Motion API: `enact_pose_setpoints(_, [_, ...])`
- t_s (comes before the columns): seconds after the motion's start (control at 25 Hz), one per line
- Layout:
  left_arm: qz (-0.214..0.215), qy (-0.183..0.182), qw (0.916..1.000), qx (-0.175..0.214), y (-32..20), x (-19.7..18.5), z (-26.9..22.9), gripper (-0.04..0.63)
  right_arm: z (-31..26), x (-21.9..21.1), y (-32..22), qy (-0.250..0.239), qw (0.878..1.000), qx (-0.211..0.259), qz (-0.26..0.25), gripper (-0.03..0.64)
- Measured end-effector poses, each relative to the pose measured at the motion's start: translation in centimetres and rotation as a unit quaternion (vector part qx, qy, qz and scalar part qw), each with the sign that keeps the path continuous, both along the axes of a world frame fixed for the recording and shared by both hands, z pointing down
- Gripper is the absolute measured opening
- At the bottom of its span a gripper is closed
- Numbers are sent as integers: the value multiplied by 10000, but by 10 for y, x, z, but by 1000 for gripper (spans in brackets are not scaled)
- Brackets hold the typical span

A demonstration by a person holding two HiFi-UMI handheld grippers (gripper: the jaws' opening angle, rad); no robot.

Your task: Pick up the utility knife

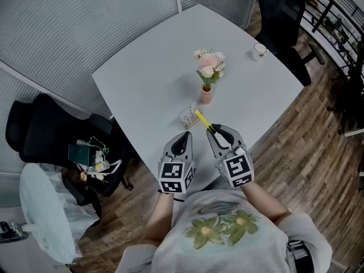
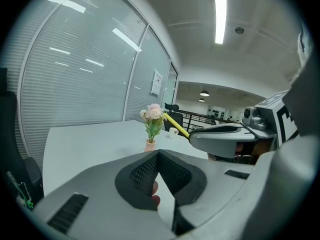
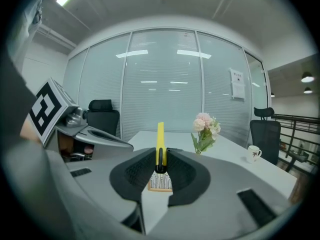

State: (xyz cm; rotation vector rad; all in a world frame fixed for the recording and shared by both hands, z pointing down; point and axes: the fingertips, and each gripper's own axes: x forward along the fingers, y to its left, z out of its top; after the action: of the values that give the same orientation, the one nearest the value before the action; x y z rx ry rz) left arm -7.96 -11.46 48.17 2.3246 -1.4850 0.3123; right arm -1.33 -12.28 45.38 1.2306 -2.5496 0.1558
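The yellow utility knife [image 1: 202,120] is off the table, clamped between the jaws of my right gripper [image 1: 214,131]. In the right gripper view the knife [image 3: 160,144] stands up between the black pads and points away over the table. From the left gripper view the knife [image 2: 176,125] shows as a yellow bar sticking out of the right gripper's grey jaw. My left gripper [image 1: 185,137] hovers beside it over the table's near edge. Its jaws [image 2: 159,156] meet at the tips with nothing held.
A small printed box [image 1: 188,116] lies on the white table [image 1: 148,73] just beyond the grippers. A pink vase of flowers [image 1: 208,75] stands mid-table, and a white mug [image 1: 260,51] sits near the far right corner. Black office chairs [image 1: 278,16] flank the table.
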Motion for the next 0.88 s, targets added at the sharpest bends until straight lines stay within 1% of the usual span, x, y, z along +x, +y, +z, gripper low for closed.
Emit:
enact_pose_setpoints(0.36, [73,3,10000,10,0,0,0,0,-9,-1,1,-135,9999,56,87,66])
enact_pose_setpoints(0.88, [214,-8,9998,41,3,1,1,0,-10,-3,5,-139,9998,94,133,66])
